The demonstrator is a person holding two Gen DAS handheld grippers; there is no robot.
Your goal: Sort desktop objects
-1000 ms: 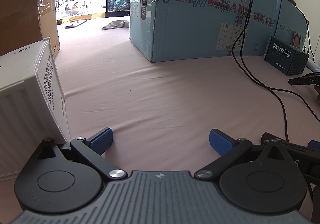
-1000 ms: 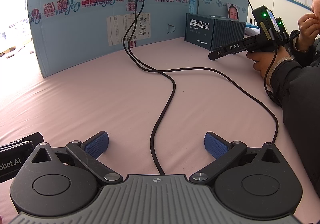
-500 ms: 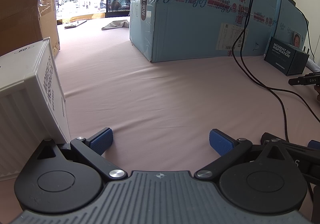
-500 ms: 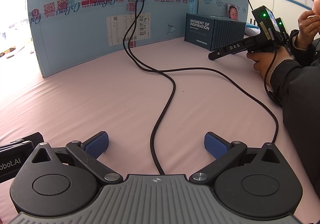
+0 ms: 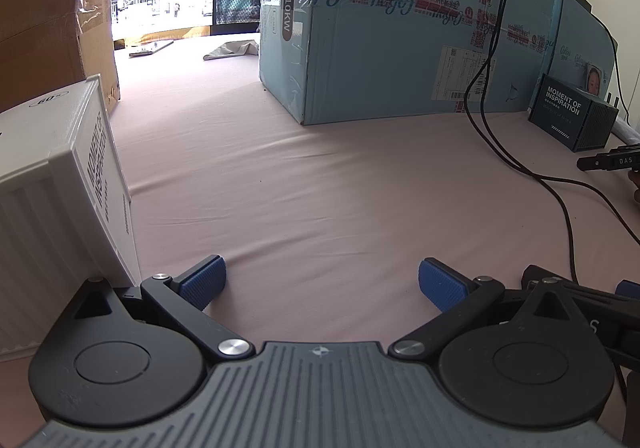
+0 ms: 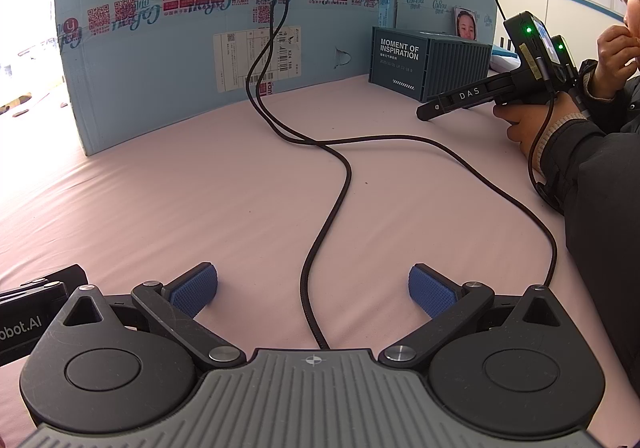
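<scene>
Both tongs wide, holding nothing. White box [image 5: 52, 184] sat just left of left tongs [image 5: 322, 282], so left hand nearer. Dark box [image 6: 424, 62] far ahead-right of right tongs [image 6: 312, 290], across tabletop [image 6: 240, 188].

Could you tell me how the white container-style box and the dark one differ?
The white box sits close beside the left tool; the dark box stands far off by the blue carton. The white one has dark lettering, the dark one white. Both read "MOMENT OF INSPIRATION" and have ribbed sides.

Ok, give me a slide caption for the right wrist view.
Open right tool over a black cable on the pink table, facing a blue cardboard box.
</scene>
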